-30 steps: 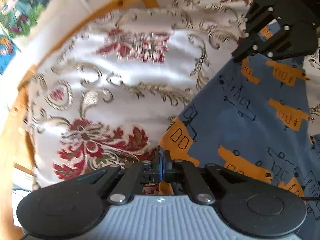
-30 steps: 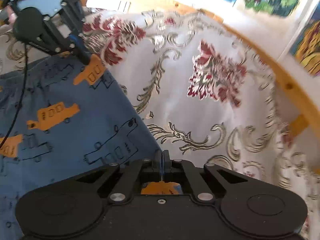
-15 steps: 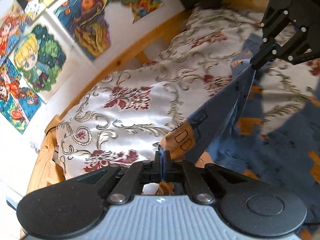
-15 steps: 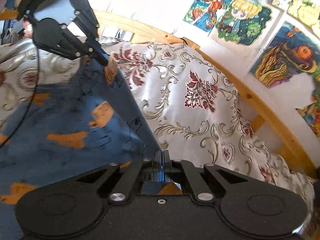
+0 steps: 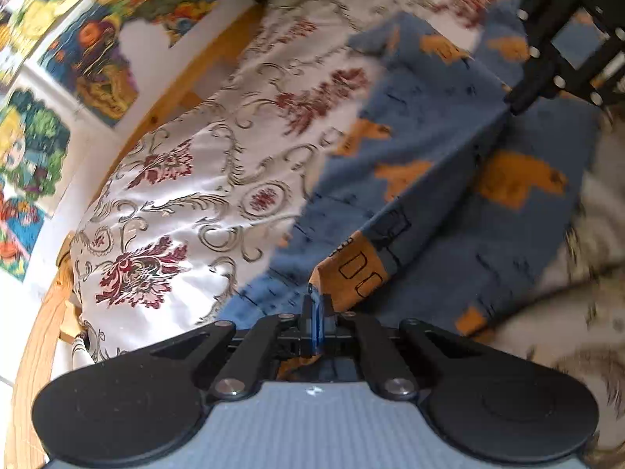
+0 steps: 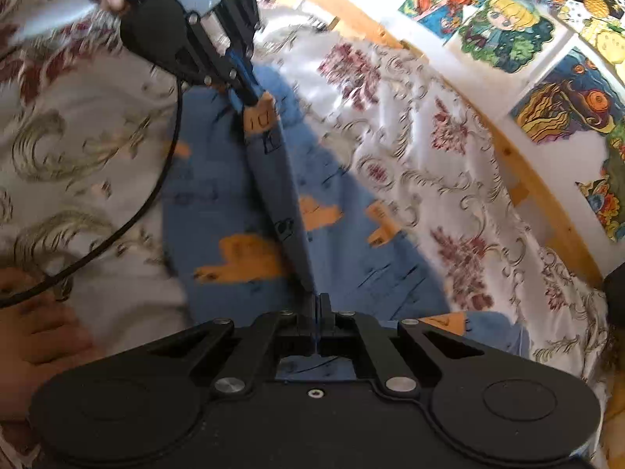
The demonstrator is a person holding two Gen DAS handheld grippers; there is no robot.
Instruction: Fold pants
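pants [image 5: 429, 164] have been lifted off the bedspread [image 5: 187, 179], edge stretched between clamped left gripper [image 5: 316, 312] and right gripper [image 6: 317, 312]; fold underway.

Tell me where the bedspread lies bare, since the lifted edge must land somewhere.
Bare bedspread runs between the pants and the wooden bed rail. More shows on the pants' other side, crossed by a black cable. The middle is crowded: left gripper and right gripper hold the edge taut.

L tool [image 5: 315, 305] & R tool [image 6: 317, 305] both clamped tight, raised.
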